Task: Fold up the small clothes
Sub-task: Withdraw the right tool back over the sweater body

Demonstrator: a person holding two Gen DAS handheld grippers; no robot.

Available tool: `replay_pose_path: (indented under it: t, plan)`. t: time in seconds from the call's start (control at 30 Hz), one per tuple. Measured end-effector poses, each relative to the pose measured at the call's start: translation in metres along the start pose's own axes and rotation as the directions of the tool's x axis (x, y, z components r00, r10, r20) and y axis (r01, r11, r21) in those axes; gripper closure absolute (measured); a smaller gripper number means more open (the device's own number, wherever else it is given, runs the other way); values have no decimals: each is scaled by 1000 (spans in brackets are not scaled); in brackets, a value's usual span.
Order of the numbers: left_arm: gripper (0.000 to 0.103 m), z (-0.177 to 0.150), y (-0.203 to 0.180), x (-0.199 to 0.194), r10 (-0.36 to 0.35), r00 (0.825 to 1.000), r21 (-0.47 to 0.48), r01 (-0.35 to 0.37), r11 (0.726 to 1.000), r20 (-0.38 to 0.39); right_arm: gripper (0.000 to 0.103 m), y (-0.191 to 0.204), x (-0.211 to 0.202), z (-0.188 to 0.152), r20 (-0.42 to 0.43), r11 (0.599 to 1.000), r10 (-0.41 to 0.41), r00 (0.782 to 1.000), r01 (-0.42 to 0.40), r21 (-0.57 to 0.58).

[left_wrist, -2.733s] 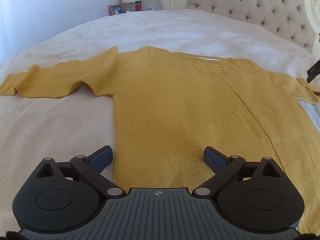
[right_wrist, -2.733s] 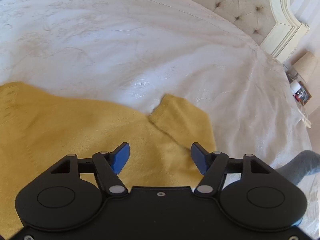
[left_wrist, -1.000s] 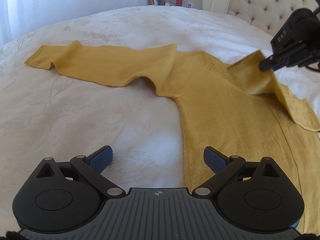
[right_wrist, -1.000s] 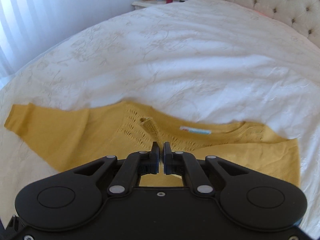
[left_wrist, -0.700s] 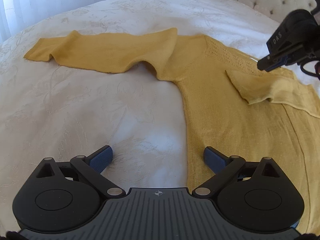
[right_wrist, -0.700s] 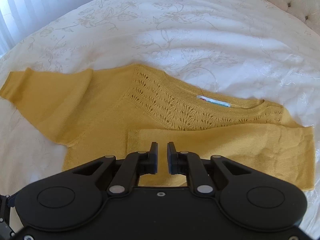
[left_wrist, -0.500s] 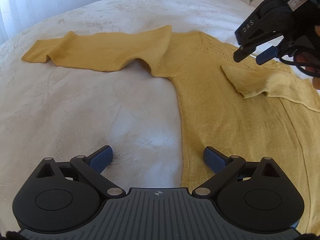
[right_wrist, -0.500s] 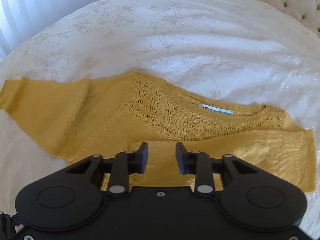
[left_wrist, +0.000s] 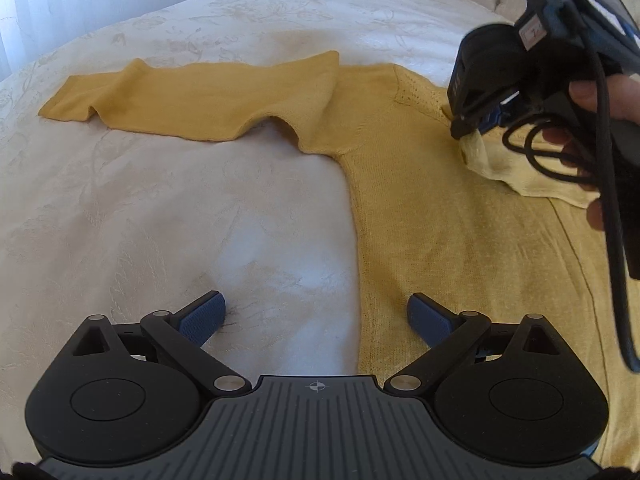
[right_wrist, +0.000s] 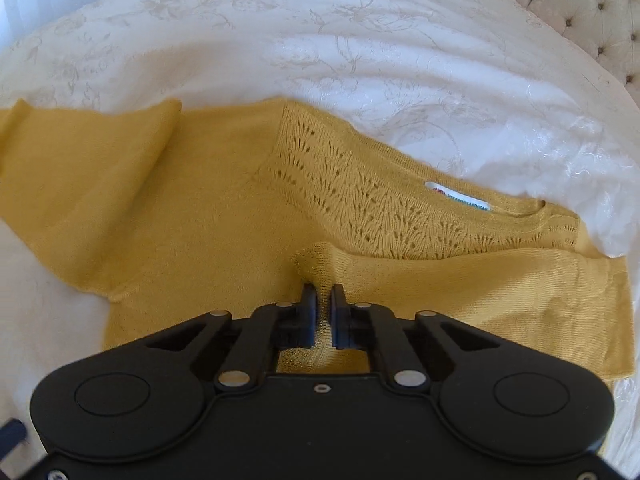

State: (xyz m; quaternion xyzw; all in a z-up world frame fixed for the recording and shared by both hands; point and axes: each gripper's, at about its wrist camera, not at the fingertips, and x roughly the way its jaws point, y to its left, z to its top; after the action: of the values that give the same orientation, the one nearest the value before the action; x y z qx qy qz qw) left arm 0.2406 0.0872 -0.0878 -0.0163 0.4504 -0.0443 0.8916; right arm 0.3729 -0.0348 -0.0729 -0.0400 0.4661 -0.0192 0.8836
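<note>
Centrally on the white bedspread (left_wrist: pixel 140 208) lies the yellow knit sweater (right_wrist: pixel 192 216), spread flat, its neckline label (right_wrist: pixel 458 196) toward the tufted headboard (right_wrist: pixel 592 4). One sleeve (left_wrist: pixel 192 100) extends flat across the bedspread; the opposite sleeve (right_wrist: pixel 480 296) is folded over the body. Right gripper (right_wrist: pixel 320 306): jaws nearly closed, pinching the cuff of the folded sleeve. Left gripper (left_wrist: pixel 316 316): jaws wide apart, holding nothing, straddling the sweater's side edge near the hem.
</note>
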Motion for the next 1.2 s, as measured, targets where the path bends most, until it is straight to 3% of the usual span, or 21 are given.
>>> replay_pose_path:
  t: [0.13,0.3,0.4,0.53,0.63,0.8,1.07,1.2]
  plan:
    - [4,0,0,0,-6,1000,-10,6,1000,-4,91,2,-11,27,62,996,63,996,-67,56]
    - [4,-1,0,4,0,1000,-5,0,1000,-9,89,7,8,40,38,976,163,986,-167,138]
    - [4,-2,-1,5,5,1000,6,-5,1000,-5,77,4,24,35,-13,961,219,976,-214,174]
    - [4,-4,-4,5,12,1000,19,-12,1000,1,61,-10,14,19,9,953,240,971,-237,191]
    - [4,-5,-5,3,13,1000,27,-14,1000,7,60,-29,-11,6,37,963,219,975,-222,152]
    - [4,-7,-11,-2,6,1000,55,-6,998,15,50,-79,-47,-37,27,965,209,977,-211,157]
    - [4,-35,-22,-36,-23,1000,40,23,999,3,50,-139,-79,-139,-47,965,177,983,-164,204]
    - [4,-62,-33,-56,-31,999,89,34,995,-32,50,-152,-95,-195,-101,977,137,985,-118,177]
